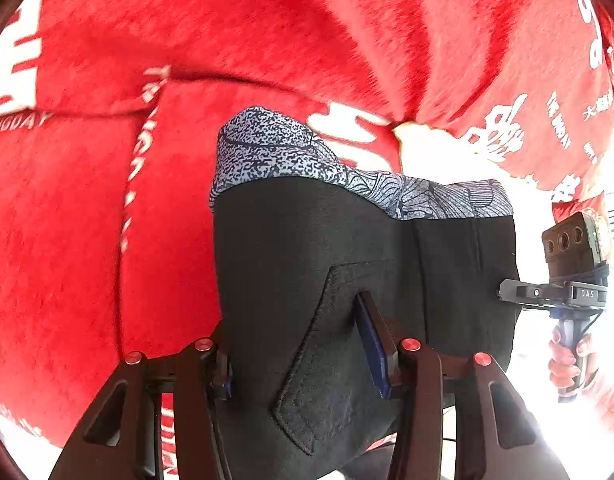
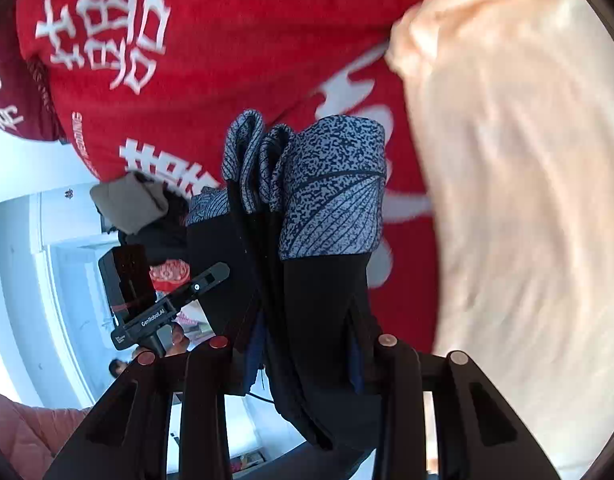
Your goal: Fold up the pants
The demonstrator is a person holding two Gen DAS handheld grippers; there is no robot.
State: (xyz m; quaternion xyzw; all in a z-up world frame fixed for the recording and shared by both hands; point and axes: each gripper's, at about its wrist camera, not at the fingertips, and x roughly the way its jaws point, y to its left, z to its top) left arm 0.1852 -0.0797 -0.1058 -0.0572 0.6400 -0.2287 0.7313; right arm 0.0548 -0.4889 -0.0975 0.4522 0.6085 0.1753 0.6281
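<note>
Left wrist view gives us black pants [image 1: 327, 264] with a speckled blue-grey patterned waistband, hanging over a red blanket [image 1: 107, 200] with white lettering. Our left claw [image 1: 303, 364] is clamped on the black cloth; our right claw [image 2: 303, 364] also pinches it, bunched in folds.

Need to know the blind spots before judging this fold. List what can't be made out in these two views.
- Pants: legs and hems, cut off by the bottom edge in both views.
- Left gripper: one pad, hidden behind the black cloth, left view.
- Right gripper: pad contact, buried in folds, right view.
- Cream cloth: blurred, what it is unclear.
- Red cover: print smeared.
</note>
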